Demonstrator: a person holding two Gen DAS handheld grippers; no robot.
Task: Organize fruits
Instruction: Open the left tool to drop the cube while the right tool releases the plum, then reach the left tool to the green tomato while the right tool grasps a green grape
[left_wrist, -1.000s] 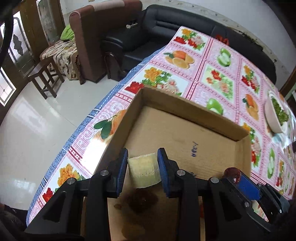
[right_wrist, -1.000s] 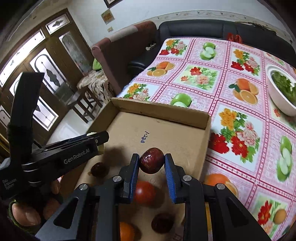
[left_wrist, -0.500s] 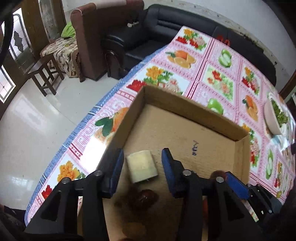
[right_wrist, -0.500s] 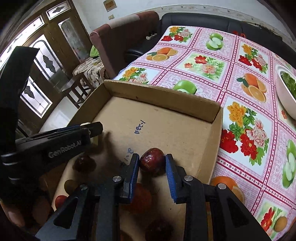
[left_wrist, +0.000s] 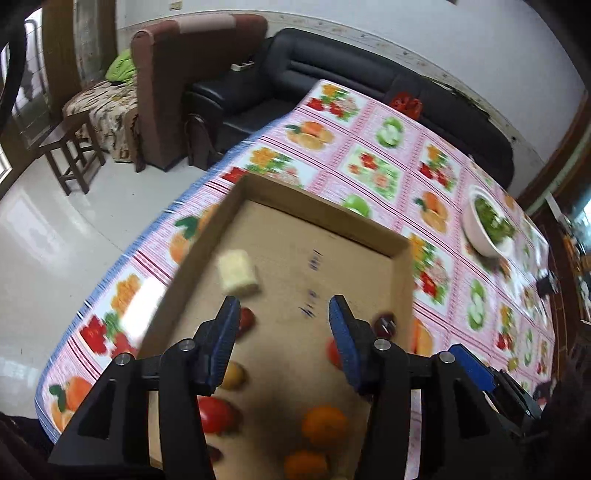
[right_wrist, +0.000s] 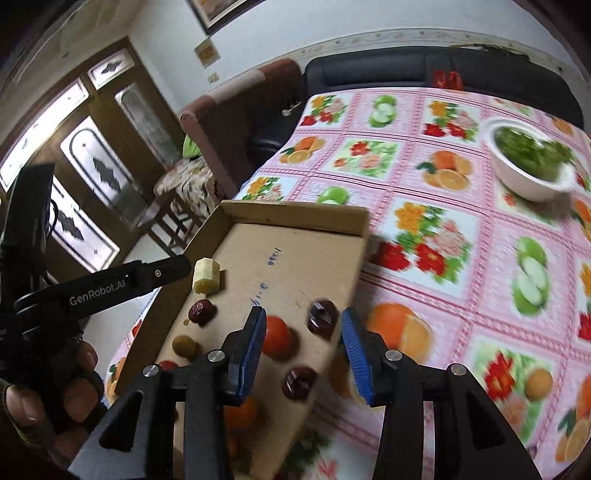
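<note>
A shallow cardboard box (left_wrist: 317, 206) (right_wrist: 295, 216) lies on the fruit-print tablecloth. In it are a pale yellow chunk (left_wrist: 236, 271) (right_wrist: 206, 275), a dark red fruit (right_wrist: 322, 319) (left_wrist: 384, 325), a tomato (right_wrist: 277, 336), a red date (right_wrist: 201, 312) (left_wrist: 246, 319), oranges (left_wrist: 325, 424) and other small fruits. My left gripper (left_wrist: 284, 314) hangs above the box floor, its jaws opening with nothing between them; the chunk lies beyond its tips. My right gripper (right_wrist: 303, 325) is opening too. The dark red fruit rests on the floor just past its pads, untouched.
A white bowl of greens (left_wrist: 487, 229) (right_wrist: 532, 166) stands on the table to the right of the box. A black sofa (left_wrist: 332, 74), a brown armchair (left_wrist: 177, 74) and a wooden stool (left_wrist: 70, 155) stand beyond the table's far and left edges. A hand (right_wrist: 55, 387) holds the left gripper.
The left gripper let go of the pale chunk and drew back and up. The right gripper opened off the dark red fruit, which now lies in the box, and pulled back.
</note>
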